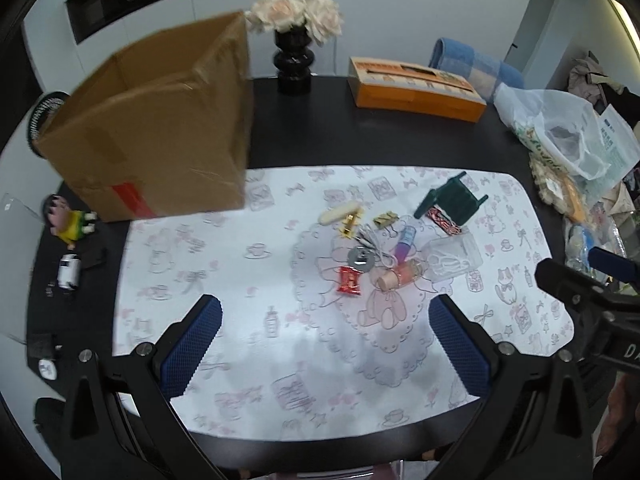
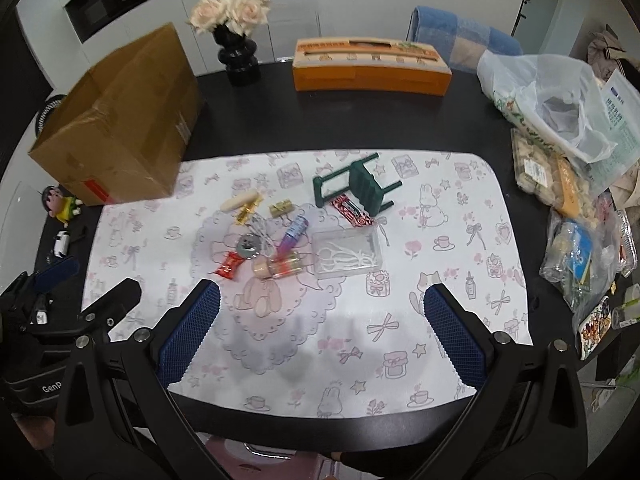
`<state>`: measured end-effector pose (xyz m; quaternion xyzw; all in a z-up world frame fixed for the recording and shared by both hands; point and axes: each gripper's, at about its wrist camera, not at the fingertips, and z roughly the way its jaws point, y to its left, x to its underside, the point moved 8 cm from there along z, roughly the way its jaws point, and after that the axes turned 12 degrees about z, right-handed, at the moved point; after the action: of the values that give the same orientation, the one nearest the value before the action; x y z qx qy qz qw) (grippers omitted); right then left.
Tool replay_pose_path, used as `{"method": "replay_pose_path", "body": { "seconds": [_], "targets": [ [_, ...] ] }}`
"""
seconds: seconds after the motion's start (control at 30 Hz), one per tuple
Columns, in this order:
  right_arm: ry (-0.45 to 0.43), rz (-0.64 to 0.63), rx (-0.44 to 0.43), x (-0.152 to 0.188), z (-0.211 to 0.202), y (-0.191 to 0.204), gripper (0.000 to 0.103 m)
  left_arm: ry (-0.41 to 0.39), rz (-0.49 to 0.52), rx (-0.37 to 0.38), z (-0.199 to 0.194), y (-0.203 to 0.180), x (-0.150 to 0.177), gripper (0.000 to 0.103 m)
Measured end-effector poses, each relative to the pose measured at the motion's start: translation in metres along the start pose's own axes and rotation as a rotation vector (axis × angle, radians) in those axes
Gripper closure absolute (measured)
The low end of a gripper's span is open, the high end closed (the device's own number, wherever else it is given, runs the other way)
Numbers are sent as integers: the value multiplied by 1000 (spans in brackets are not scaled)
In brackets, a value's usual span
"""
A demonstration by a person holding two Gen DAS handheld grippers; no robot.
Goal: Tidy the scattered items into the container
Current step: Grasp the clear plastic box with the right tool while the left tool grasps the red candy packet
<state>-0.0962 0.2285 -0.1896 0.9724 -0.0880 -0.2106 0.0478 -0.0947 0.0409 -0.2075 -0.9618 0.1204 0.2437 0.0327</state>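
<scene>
An open cardboard box (image 1: 160,128) (image 2: 120,128) stands at the back left of the white patterned mat (image 1: 224,280) (image 2: 420,280). Small items lie clustered mid-mat: a green toy chair (image 1: 450,198) (image 2: 360,184), a clear plastic case (image 1: 452,258) (image 2: 347,256), a red candy (image 1: 349,280) (image 2: 228,266), a purple tube (image 1: 405,242) (image 2: 294,234), a corked bottle (image 1: 400,274) (image 2: 280,267), a cream stick (image 1: 340,212) (image 2: 239,201). My left gripper (image 1: 326,344) and right gripper (image 2: 320,330) are both open, empty, hovering nearer than the cluster.
A black vase with flowers (image 1: 294,60) (image 2: 238,56), an orange tissue box (image 1: 416,88) (image 2: 372,70) and plastic bags (image 1: 560,132) (image 2: 552,96) sit behind and to the right. A figurine (image 1: 68,220) (image 2: 60,204) lies left of the mat.
</scene>
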Motion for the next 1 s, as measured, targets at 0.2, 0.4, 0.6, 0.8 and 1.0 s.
{"method": "replay_pose_path", "body": {
  "seconds": [0.2, 0.4, 0.6, 0.8, 1.0],
  "targets": [
    [31, -10, 6, 0, 50, -14, 6, 29, 18, 7, 57, -15, 3, 2],
    [54, -5, 17, -5, 101, -33, 6, 79, 27, -20, 103, -11, 9, 9],
    [76, -33, 26, -7, 135, -37, 12, 140, 12, -34, 137, 0, 19, 19],
    [89, -53, 23, -9, 154, -36, 12, 169, 73, -46, 151, -5, 24, 19],
    [101, -74, 19, -10, 174, -36, 12, 191, 105, -56, 163, -9, 28, 25]
  ]
}}
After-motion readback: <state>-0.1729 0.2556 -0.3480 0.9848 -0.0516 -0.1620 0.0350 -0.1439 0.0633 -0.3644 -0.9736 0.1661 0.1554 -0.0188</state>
